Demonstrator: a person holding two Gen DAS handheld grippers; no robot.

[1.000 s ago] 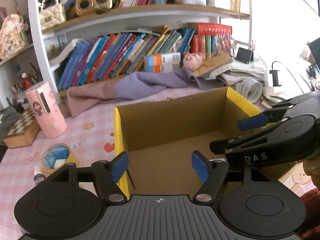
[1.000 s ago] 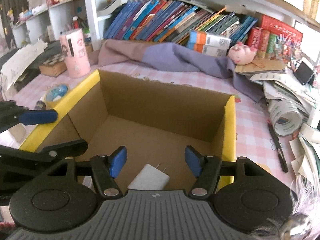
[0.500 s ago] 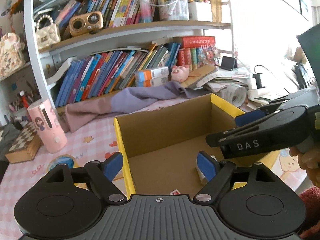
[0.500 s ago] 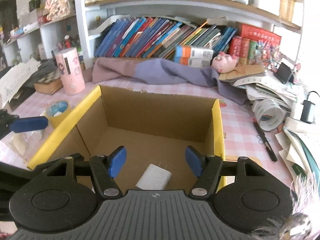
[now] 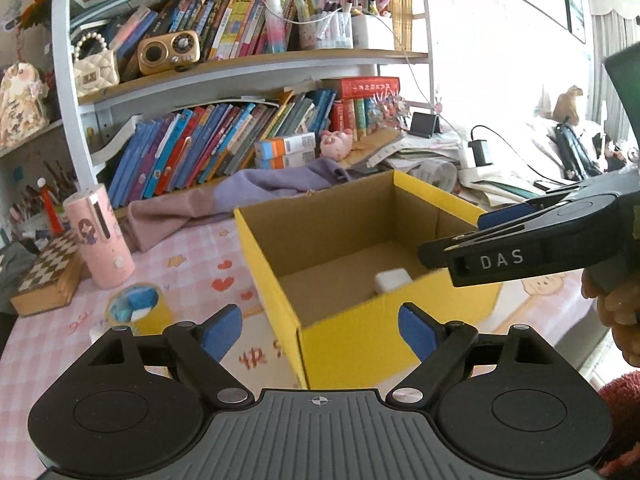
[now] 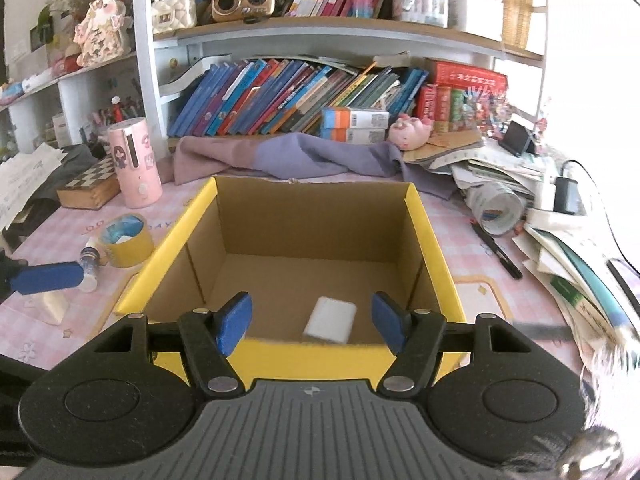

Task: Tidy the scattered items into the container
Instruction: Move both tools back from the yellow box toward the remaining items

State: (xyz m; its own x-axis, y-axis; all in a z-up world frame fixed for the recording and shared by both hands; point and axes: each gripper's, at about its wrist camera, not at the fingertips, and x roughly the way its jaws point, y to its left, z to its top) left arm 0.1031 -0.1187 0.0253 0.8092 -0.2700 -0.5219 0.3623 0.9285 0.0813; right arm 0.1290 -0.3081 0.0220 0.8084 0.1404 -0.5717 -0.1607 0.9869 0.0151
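A yellow cardboard box stands open on the pink checked desk, its rim straight ahead in the right wrist view. A white charger block lies on the box floor near the front wall, and it shows in the left wrist view too. My left gripper hovers before the box's near corner, its jaws opening with nothing between them. My right gripper is open and empty in front of the box's near wall. It reaches in from the right in the left wrist view.
A yellow tape roll, a small bottle and a white wedge lie left of the box. A black pen and piled papers lie to its right. A pink cylinder, a chessboard case and purple cloth sit behind it.
Both grippers have drawn back from over the box, so its near wall now shows. The left jaws have spread wider. The white charger stays on the box floor.
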